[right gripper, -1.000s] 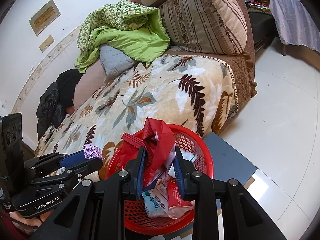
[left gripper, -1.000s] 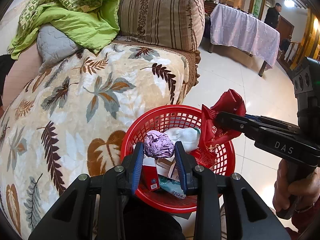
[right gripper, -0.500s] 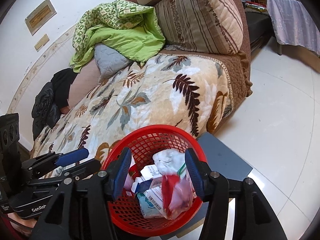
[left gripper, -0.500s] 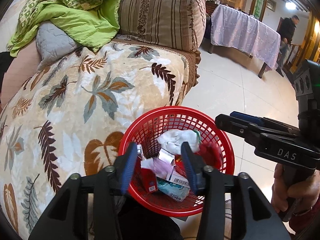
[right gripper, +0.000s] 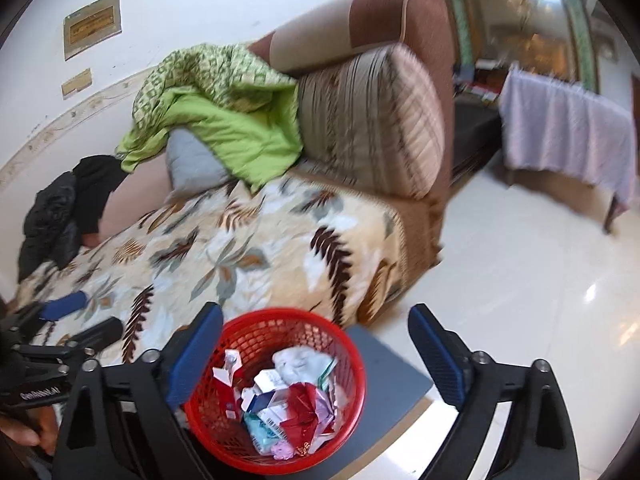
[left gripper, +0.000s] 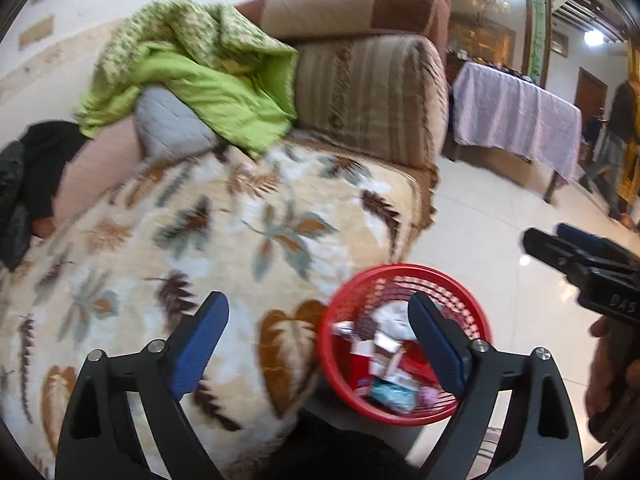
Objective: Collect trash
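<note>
The purple ball and red wrapper have been dropped into the round red plastic basket (right gripper: 280,392). Both grippers' jaws are now held wide open and empty, so more trash can be fetched: left gripper (left gripper: 320,344), right gripper (right gripper: 316,348).

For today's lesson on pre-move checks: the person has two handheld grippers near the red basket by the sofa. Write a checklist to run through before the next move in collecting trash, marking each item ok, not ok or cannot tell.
1. Left gripper jaws wide apart, nothing between them: ok.
2. Right gripper jaws wide apart, nothing between them: ok.
3. Red basket upright on the grey board: ok.
4. Trash, including the red wrapper, lies inside the basket rim: ok.
5. Leaf-patterned blanket free of loose trash: cannot tell, both views are blurred.
6. Room left in the basket for more: ok, contents sit below the rim.
</note>
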The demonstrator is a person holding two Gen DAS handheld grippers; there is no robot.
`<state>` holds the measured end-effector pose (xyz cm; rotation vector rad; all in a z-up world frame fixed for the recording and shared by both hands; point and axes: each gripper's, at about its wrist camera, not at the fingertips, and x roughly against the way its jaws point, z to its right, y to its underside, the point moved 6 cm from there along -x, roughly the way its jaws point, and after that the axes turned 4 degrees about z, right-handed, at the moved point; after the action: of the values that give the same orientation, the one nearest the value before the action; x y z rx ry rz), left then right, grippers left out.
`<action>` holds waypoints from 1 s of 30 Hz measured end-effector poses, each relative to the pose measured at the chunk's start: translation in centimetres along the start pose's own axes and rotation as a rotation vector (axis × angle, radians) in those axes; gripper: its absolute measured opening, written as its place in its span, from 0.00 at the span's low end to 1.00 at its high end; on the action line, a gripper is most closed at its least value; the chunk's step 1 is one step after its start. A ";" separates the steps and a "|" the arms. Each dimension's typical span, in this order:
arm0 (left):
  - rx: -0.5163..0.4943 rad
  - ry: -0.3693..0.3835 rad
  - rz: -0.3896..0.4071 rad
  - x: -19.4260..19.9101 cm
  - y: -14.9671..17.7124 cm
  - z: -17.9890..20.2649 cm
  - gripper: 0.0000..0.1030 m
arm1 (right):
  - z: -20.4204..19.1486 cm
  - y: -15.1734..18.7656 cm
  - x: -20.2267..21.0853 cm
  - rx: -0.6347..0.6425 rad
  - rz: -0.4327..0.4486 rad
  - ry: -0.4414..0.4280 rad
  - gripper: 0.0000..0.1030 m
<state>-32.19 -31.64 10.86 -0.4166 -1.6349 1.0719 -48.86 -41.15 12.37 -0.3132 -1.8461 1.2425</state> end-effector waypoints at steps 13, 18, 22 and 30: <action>-0.072 -0.311 0.158 8.7 2.8 -6.8 1.00 | -8.2 2.2 5.0 0.116 0.089 0.089 1.00; -0.066 -0.376 0.109 9.1 4.6 -7.5 1.00 | -10.8 4.1 5.6 0.158 0.076 0.044 1.00; -0.072 -0.413 0.103 9.2 5.2 -7.8 1.00 | -11.7 5.1 5.8 0.147 0.050 0.011 1.00; -0.049 -0.376 0.068 8.0 5.9 -7.1 1.00 | -10.1 5.7 5.3 0.079 0.010 0.033 1.00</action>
<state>-30.05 -19.56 10.86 -0.3171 -1.9928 1.2167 -45.67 -28.81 11.64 -0.2983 -1.7639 1.3064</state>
